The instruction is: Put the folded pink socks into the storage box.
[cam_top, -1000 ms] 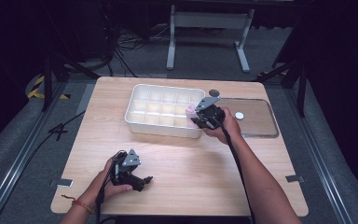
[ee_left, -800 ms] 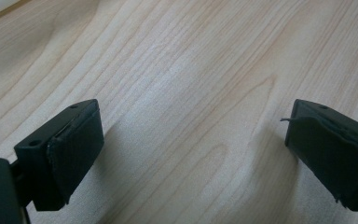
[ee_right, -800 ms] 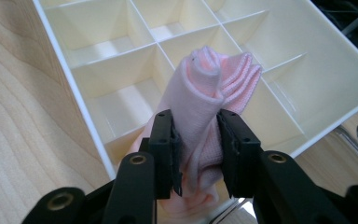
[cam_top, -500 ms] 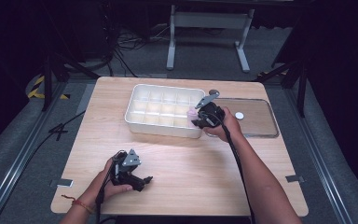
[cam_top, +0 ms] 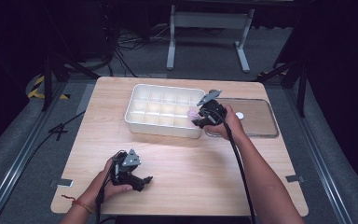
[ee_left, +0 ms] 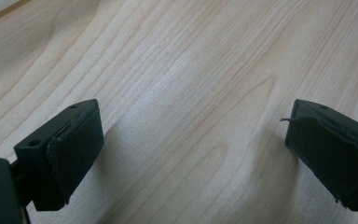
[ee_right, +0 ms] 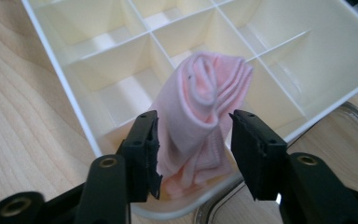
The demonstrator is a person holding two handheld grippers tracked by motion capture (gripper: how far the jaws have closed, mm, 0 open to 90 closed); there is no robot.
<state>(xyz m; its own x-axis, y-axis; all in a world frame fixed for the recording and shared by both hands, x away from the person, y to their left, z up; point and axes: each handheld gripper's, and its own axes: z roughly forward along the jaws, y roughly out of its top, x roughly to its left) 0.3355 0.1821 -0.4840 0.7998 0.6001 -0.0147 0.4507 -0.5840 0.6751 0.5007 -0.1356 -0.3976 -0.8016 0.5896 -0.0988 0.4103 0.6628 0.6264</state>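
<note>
A rolled pink cloth [ee_right: 205,107] stands in the near right corner compartment of the white divided tray [ee_right: 51,42]. My right gripper [ee_right: 193,123] straddles it. Its jaws have just been opening, with the cloth between them and a gap showing at the right pad. In the high view the right gripper [cam_top: 199,119] is at the tray's [cam_top: 135,123] right end, with the pink cloth [cam_top: 193,112] at its tips. My left gripper [cam_top: 144,179] rests low over the table's front left, its jaws [ee_left: 191,126] wide open over bare wood.
A clear flat lid [cam_top: 261,126] lies right of the tray with a small white round thing [cam_top: 239,115] on it. The other tray compartments look empty. The wooden table [cam_top: 191,163] stretches between the two hands. Dark floor and stand legs lie beyond the far edge.
The right gripper has tipped slightly at the tray's right corner, and its grey plate now points up more. The left hand and gripper have kept still.
</note>
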